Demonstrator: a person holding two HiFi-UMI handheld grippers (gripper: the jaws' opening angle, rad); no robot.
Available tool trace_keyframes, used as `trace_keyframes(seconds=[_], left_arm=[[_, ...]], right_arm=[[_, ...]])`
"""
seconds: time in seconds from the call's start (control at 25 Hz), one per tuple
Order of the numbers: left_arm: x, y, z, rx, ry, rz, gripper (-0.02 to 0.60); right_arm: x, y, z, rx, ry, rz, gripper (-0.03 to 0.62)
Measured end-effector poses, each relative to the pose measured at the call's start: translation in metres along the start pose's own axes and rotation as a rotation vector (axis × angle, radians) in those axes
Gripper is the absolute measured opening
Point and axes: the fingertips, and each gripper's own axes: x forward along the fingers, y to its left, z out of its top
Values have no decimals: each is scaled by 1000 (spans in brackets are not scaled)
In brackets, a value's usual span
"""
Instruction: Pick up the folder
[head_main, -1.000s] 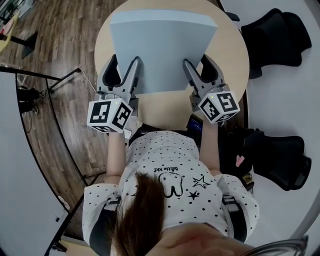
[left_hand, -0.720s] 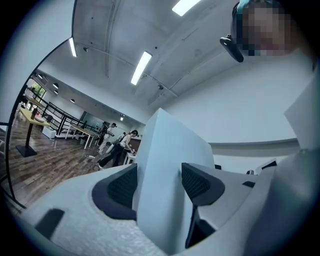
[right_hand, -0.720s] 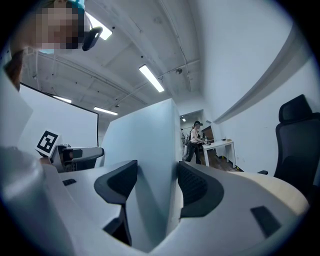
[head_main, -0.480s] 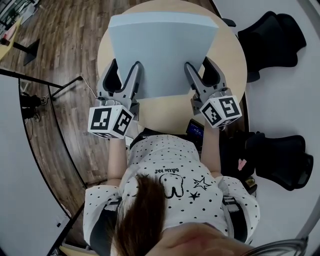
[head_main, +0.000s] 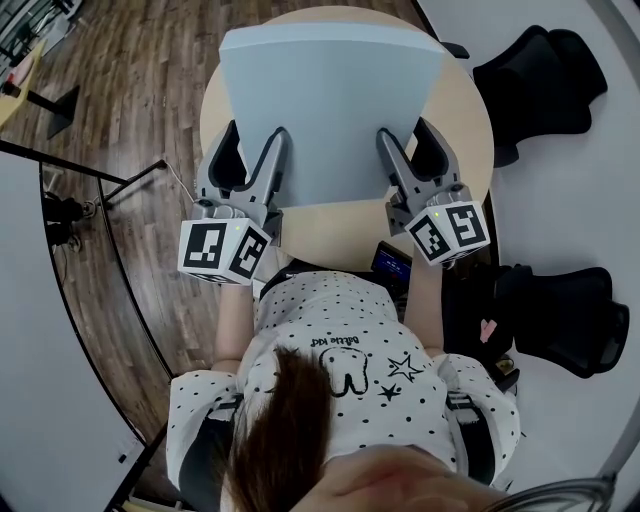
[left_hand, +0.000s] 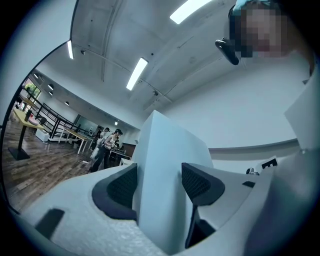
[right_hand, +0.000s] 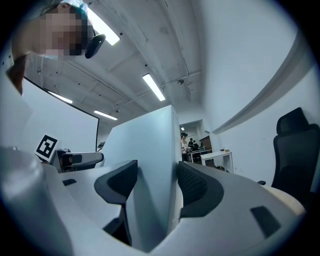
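L hand-held gripper (head_main: 253, 142), R hand-held gripper (head_main: 405, 136) clamp folder (head_main: 330, 90), angled up.

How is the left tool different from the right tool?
The left tool grips the folder on its left side; the right tool grips it on its right side. The left tool's cube shows different black squares than the right tool's cube. Both are shut on the folder.

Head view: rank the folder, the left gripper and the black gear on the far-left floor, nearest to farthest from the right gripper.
1. The folder, clamped by the right gripper.
2. The left gripper, across the folder at its left side.
3. The black gear, on the floor far left.
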Motion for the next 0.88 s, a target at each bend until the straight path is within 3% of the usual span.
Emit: trace_keyframes(seconds=[0.88], left_arm=[[-15,6,28,26,-52,-26,281]], right_arm=[[-1,28,28,-26,-88,-9,255]])
